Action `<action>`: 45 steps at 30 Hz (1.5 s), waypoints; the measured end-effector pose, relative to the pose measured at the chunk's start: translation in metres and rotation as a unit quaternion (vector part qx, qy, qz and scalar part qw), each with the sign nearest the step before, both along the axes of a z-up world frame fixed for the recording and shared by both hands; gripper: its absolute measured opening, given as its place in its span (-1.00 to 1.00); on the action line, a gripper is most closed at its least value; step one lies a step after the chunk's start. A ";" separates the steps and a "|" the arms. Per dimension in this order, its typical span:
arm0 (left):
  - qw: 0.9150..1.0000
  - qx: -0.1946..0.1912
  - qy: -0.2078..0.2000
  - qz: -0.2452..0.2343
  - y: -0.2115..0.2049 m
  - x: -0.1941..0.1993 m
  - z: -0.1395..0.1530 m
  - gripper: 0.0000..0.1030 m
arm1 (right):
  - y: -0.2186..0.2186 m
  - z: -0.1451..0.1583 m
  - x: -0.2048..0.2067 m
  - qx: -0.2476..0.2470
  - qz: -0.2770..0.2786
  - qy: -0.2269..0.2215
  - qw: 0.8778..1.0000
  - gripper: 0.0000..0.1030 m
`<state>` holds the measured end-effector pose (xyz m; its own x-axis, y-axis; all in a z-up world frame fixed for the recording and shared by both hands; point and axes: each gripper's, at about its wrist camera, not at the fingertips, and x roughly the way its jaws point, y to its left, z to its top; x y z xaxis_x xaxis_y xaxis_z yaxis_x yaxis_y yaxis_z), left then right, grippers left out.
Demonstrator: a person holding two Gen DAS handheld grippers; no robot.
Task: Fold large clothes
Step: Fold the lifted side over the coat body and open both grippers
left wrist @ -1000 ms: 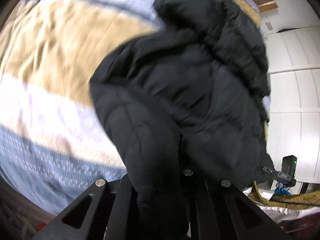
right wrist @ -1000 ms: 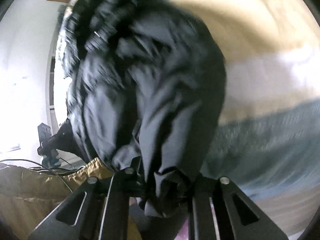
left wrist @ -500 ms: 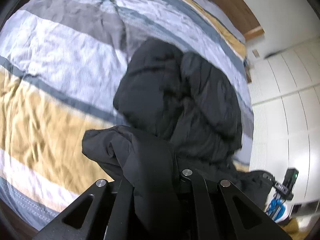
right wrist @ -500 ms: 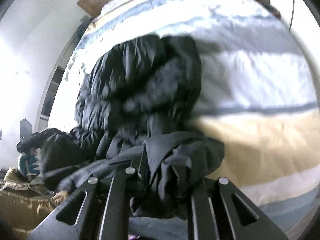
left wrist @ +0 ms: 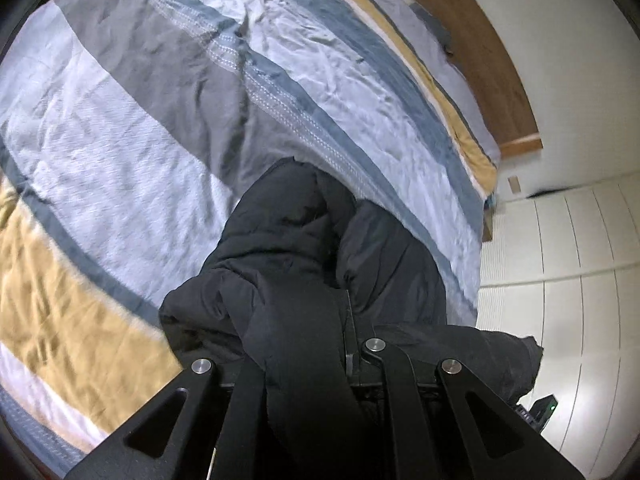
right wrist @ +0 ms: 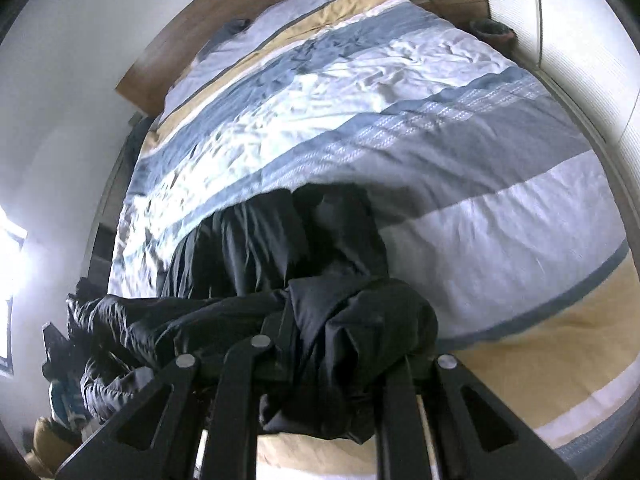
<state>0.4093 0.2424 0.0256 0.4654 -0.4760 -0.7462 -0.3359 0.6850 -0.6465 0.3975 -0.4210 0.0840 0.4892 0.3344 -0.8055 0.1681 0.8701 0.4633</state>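
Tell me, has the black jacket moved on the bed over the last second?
Yes. The black jacket filled the left wrist view a second ago; it now lies low and small against the striped duvet, with much more duvet showing.

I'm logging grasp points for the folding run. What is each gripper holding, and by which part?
Both hold the black puffer jacket. The left gripper and the right gripper each pinch a bunched fold at its near end; which part cannot be told.
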 end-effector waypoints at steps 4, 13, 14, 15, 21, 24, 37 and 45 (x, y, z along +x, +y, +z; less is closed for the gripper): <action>1.000 -0.004 0.023 0.011 0.001 0.042 -0.016 -0.78 | -0.002 -0.016 0.048 0.016 -0.031 0.017 0.999 -0.75; 0.996 -0.005 0.084 0.017 0.000 0.138 -0.084 -0.56 | 0.003 -0.073 0.151 0.012 -0.062 0.066 0.996 -0.70; 0.996 -0.010 0.089 0.018 0.000 0.144 -0.090 -0.49 | 0.003 -0.080 0.159 0.008 -0.063 0.073 0.995 -0.70; 0.995 -0.015 0.093 0.019 0.000 0.150 -0.096 -0.46 | 0.004 -0.089 0.168 0.003 -0.062 0.082 0.995 -0.70; 0.993 -0.056 0.100 0.030 0.003 0.178 -0.118 -0.17 | 0.003 -0.127 0.199 0.009 -0.067 0.116 0.991 -0.69; 0.991 -0.082 0.094 0.039 0.008 0.182 -0.117 0.15 | 0.002 -0.138 0.206 0.025 -0.074 0.119 0.990 -0.60; 0.987 -0.121 0.062 0.091 0.029 0.178 -0.068 0.51 | -0.019 -0.105 0.208 0.114 -0.107 0.072 0.985 0.37; 0.985 -0.127 0.012 0.113 0.047 0.173 -0.023 0.64 | -0.038 -0.046 0.205 0.124 -0.130 0.004 0.984 0.51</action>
<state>0.5818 0.2896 0.0025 0.5649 -0.5354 -0.6279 -0.4775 0.4084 -0.7779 0.6024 -0.4595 0.0379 0.5784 0.3853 -0.7191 0.3743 0.6578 0.6535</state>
